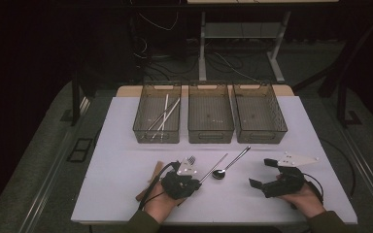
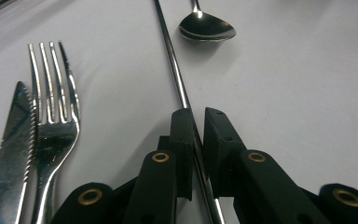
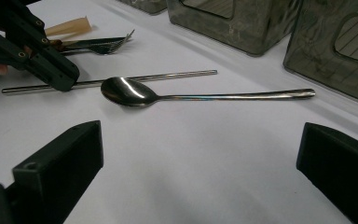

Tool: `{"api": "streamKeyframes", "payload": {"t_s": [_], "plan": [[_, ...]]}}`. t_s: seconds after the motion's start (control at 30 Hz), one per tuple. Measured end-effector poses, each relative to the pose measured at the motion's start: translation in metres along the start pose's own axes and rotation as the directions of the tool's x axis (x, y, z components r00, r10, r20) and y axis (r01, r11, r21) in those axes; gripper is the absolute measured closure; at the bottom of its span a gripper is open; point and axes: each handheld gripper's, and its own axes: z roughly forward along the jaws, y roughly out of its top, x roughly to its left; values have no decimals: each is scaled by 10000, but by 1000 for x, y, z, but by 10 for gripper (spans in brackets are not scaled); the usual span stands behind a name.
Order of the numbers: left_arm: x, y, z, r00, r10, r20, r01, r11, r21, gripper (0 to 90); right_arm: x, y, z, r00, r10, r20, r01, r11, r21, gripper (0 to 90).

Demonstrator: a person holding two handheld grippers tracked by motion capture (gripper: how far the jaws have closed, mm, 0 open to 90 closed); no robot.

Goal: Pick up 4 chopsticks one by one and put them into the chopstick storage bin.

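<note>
Your left gripper (image 2: 195, 122) is clamped on the metal straw (image 2: 173, 60) lying on the table (image 1: 126, 131) beside the spoon (image 3: 129, 91), your right gripper (image 3: 196, 163) gapes empty, so next probably lift it toward the left bin (image 1: 146, 127) holding similar straws.

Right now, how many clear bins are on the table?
3, side by side along the far edge: left bin holding thin sticks, middle bin, right bin. None seem hidden.

Knife (image 2: 10, 154) and fork (image 2: 51, 135) handles cut off by the bottom edge, left gripper view
</note>
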Motion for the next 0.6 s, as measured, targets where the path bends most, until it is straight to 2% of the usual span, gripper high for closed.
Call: {"api": "streamKeyframes", "payload": {"t_s": [0.03, 0.13, 0.23, 0.37, 0.5, 0.6], "plan": [[1, 0, -1, 9999, 80, -100, -80, 10000, 39, 818, 0, 0, 0, 10000, 5, -3, -5, 10000, -1, 8], [4, -1, -3, 9994, -59, -347, 61, 10000, 57, 824, 0, 0, 0, 10000, 22, 1, -22, 10000, -13, 7], [7, -3, -3, 9992, -169, -361, 168, 9999, -27, 825, 0, 0, 0, 10000, 15, 5, -15, 10000, -10, 8], [6, -4, -1, 9985, -389, -375, 378, 9989, -279, 778, 0, 0, 0, 10000, 10, 7, -10, 10000, -2, 7], [3, -5, -1, 9970, -364, -684, 343, 9989, -317, 800, 0, 0, 0, 10000, 20, 15, -20, 10000, -7, 8], [-1, -6, -1, 9956, -192, -914, 161, 9993, -344, 815, 0, 0, 1, 10000, 28, 16, -28, 10000, 8, 8]]}}
